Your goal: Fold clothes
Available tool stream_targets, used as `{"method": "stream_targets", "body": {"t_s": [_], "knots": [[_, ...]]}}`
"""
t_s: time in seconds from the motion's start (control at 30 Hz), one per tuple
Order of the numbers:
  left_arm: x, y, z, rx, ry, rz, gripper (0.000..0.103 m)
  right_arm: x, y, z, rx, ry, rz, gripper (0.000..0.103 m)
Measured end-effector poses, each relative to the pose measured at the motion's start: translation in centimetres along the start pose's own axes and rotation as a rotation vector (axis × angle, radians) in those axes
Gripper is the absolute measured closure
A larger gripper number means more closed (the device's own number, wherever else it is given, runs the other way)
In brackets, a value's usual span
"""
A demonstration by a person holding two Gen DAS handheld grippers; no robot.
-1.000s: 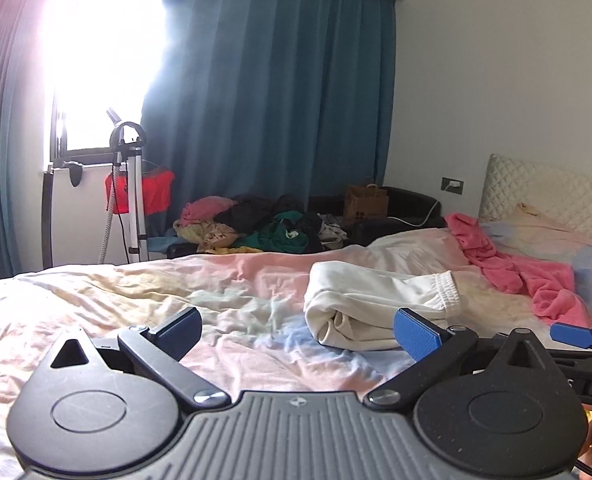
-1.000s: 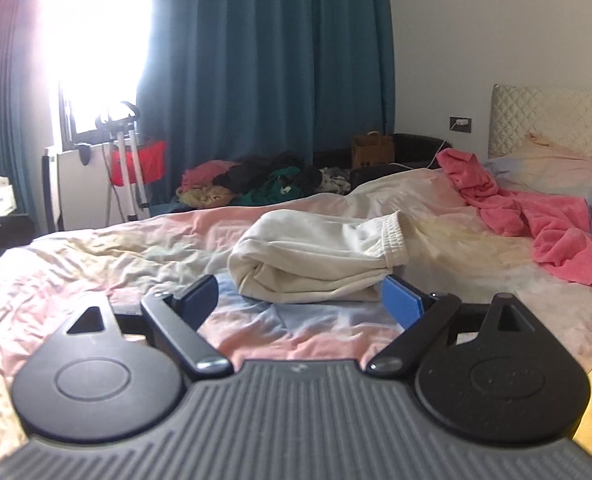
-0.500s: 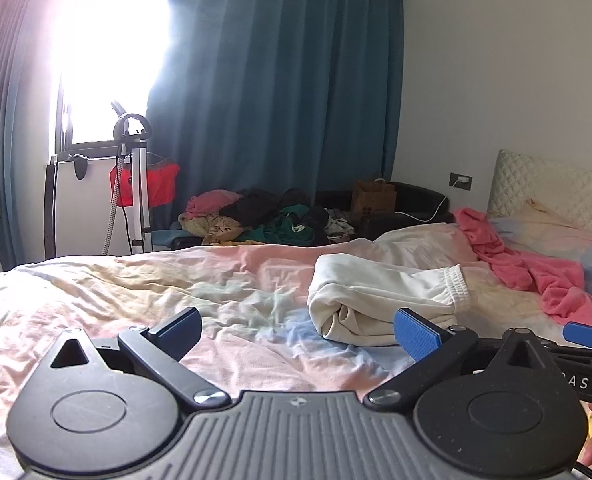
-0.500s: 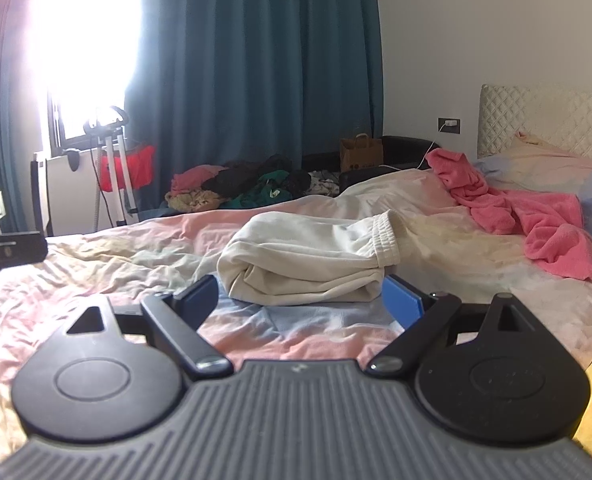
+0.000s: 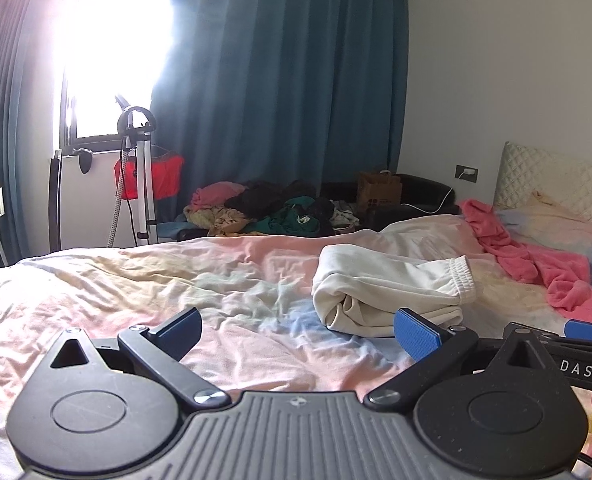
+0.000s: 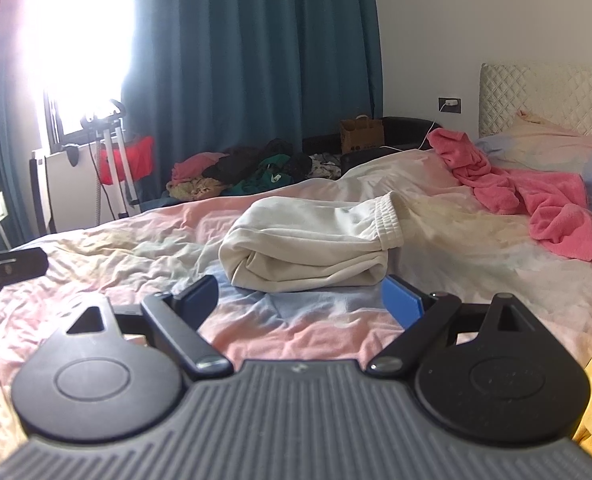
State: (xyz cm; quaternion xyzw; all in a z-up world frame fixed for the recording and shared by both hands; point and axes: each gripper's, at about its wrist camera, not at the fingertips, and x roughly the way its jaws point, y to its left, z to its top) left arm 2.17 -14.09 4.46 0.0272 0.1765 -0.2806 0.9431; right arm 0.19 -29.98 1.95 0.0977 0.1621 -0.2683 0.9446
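bedroom setting: teal full-length curtains (image 5: 288,92) cover the far wall beside a bright window, and a wide bed with a rumpled pastel pink, yellow and blue sheet (image 5: 144,288) fills the foreground. folded cream sweatpants with a ribbed elastic waistband (image 6: 311,244) lie in a compact bundle near the middle of the sheet, touching neither tool. left gripper (image 5: 297,330) hovers above the sheet, jaws spread wide, nothing between its blue pads. right gripper (image 6: 299,300) is likewise spread and empty – the bundle sits just beyond its tips. crumpled pink fleece garment (image 6: 535,196) lies toward the quilted cream headboard (image 6: 547,96). mixed heap of unfolded clothes (image 5: 272,212) sits beyond the bed's far edge.
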Motion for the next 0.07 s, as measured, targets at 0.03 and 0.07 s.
{"method": "stream_targets", "body": {"t_s": [0.03, 0.07], "knots": [[0.01, -0.07, -0.04, -0.001, 0.0, -0.001, 0.0, 0.05, 0.03, 0.02, -0.001, 0.003, -0.001, 0.013], [0.0, -0.1, -0.06, -0.003, 0.001, -0.001, 0.0, 0.11, 0.04, 0.04, -0.002, 0.007, -0.002, 0.013]]}}
